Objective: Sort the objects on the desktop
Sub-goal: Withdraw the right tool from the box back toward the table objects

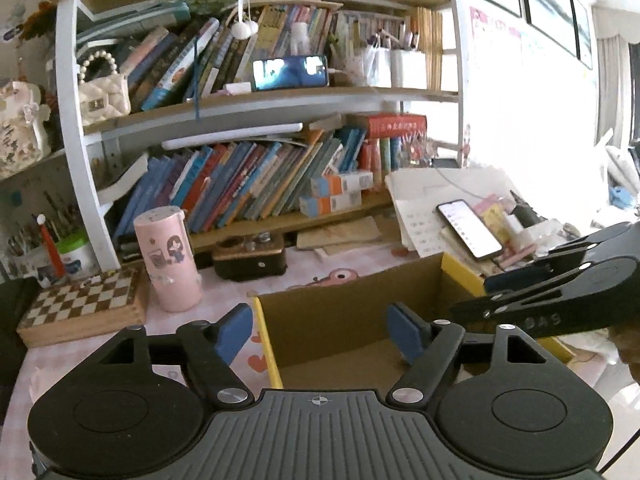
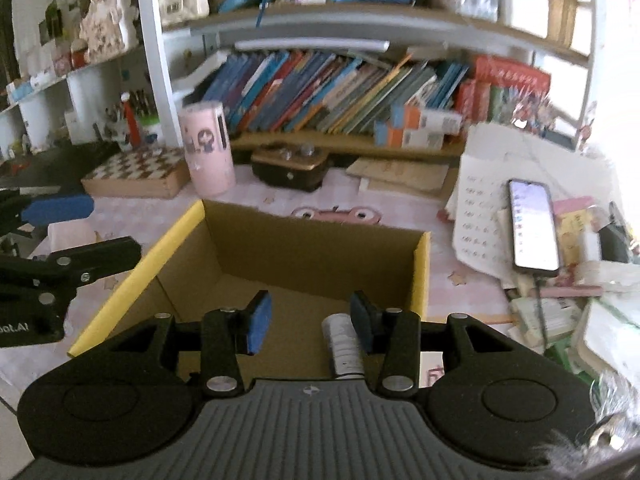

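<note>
Hovering over the cardboard box (image 2: pixel 280 256) on the pink surface (image 2: pixel 460 292).
Left gripper (image 1: pixel 320 330) fingers wide, empty; right gripper (image 2: pixel 310 322) fingers narrower, empty, above a white tube (image 2: pixel 342 346) lying inside.

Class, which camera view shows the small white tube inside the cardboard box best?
The right wrist view. There the white tube lies on the floor of the cardboard box, beside the right claw's far finger. The left wrist view shows the box's interior but no tube; the left claw blocks the near floor.
</note>
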`<state>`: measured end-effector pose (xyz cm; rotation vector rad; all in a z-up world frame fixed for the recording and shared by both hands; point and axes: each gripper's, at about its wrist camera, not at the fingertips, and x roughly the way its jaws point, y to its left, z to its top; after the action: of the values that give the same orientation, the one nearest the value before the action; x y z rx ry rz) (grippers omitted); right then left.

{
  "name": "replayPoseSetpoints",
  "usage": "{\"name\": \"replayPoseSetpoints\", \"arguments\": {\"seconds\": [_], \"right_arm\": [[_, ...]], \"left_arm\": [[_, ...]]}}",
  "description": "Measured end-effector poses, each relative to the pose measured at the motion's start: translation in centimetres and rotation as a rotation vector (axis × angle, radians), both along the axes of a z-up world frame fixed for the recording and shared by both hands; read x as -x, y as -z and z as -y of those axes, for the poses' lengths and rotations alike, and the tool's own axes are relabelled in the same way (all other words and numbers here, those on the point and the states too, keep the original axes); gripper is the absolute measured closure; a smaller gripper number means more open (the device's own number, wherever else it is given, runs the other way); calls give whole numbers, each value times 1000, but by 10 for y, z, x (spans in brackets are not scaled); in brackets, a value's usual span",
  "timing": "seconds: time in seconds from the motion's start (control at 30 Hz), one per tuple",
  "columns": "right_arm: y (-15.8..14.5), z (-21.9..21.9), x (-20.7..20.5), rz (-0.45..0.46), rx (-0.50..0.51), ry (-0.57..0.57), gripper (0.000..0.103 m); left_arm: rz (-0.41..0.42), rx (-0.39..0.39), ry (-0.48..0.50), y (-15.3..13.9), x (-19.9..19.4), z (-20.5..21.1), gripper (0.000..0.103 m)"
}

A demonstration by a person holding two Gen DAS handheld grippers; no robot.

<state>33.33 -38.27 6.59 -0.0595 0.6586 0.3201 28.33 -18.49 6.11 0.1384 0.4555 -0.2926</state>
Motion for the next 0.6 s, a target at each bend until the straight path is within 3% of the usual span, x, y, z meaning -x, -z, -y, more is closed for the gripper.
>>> {"name": "replayPoseSetpoints", "arguments": {"seconds": [0.33, 0.6], "right_arm": [[-11, 12, 52, 94, -11, 107, 62], [5, 10, 85, 77, -3, 174, 61]], "left_arm": [[42, 31, -24, -4, 30, -17, 17], [23, 18, -56, 12, 51, -28, 16]]}}
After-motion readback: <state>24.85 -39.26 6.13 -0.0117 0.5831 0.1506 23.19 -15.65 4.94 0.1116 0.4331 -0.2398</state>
